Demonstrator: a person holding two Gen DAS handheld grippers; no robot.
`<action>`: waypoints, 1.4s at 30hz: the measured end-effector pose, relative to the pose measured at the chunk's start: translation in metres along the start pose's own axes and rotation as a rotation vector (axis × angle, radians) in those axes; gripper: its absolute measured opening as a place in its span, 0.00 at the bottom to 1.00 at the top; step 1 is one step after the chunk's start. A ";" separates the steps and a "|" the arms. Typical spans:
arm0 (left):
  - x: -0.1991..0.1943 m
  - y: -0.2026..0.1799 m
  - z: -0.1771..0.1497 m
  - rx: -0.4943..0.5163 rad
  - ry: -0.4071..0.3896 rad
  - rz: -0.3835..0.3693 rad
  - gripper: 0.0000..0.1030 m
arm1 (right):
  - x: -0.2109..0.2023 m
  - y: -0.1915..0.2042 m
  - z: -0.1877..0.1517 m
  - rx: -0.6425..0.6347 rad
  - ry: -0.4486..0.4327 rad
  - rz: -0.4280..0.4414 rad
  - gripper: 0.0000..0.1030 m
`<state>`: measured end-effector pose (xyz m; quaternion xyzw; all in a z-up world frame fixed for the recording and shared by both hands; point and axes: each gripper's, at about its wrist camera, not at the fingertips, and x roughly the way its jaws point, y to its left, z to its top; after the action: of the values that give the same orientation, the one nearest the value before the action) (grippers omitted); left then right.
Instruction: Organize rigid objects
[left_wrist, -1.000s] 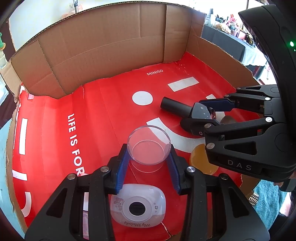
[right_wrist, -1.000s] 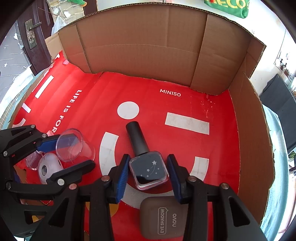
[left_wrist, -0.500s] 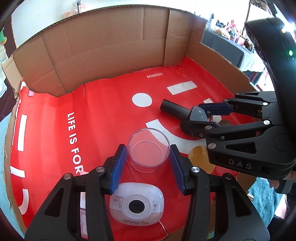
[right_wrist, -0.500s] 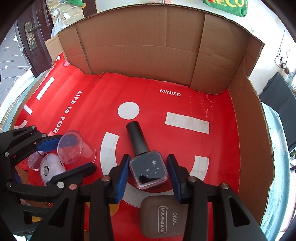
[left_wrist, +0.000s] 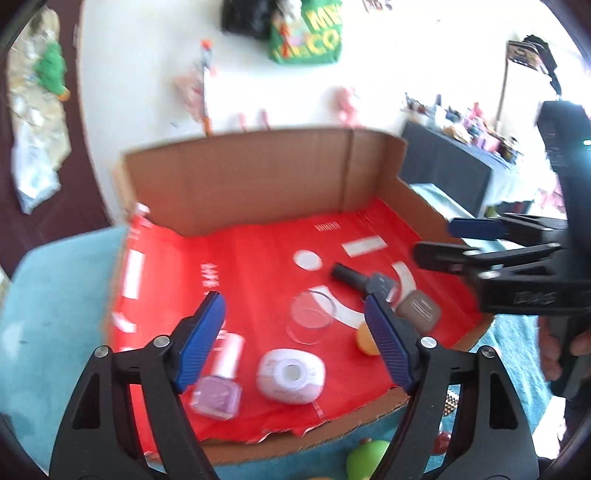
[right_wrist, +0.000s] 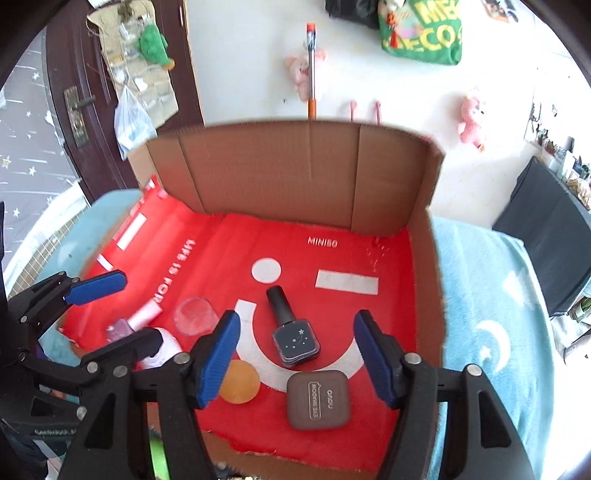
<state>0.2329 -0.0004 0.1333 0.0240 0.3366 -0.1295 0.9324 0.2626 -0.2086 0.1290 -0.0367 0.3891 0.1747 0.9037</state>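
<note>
My left view is smeared with motion blur — the white lettering on the red liner is unreadable there. My left gripper's right finger covers part of the orange disc. In my right view the white compact sits half hidden behind the left gripper's arm — its label can't be made out.

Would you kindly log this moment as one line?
left tool: open, empty | right tool: open, empty | clear cup, dark bottle: lying in box
</note>
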 end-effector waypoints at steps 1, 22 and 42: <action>-0.010 0.000 -0.001 0.000 -0.018 0.009 0.75 | -0.012 0.000 -0.001 0.004 -0.023 0.001 0.74; -0.150 -0.027 -0.063 -0.017 -0.282 0.073 0.94 | -0.169 0.043 -0.088 -0.040 -0.315 -0.099 1.00; -0.099 -0.033 -0.161 -0.100 -0.124 0.049 0.94 | -0.114 0.040 -0.204 0.078 -0.263 -0.150 1.00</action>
<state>0.0508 0.0113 0.0735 -0.0222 0.2834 -0.0910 0.9544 0.0351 -0.2449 0.0719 -0.0073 0.2700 0.0946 0.9582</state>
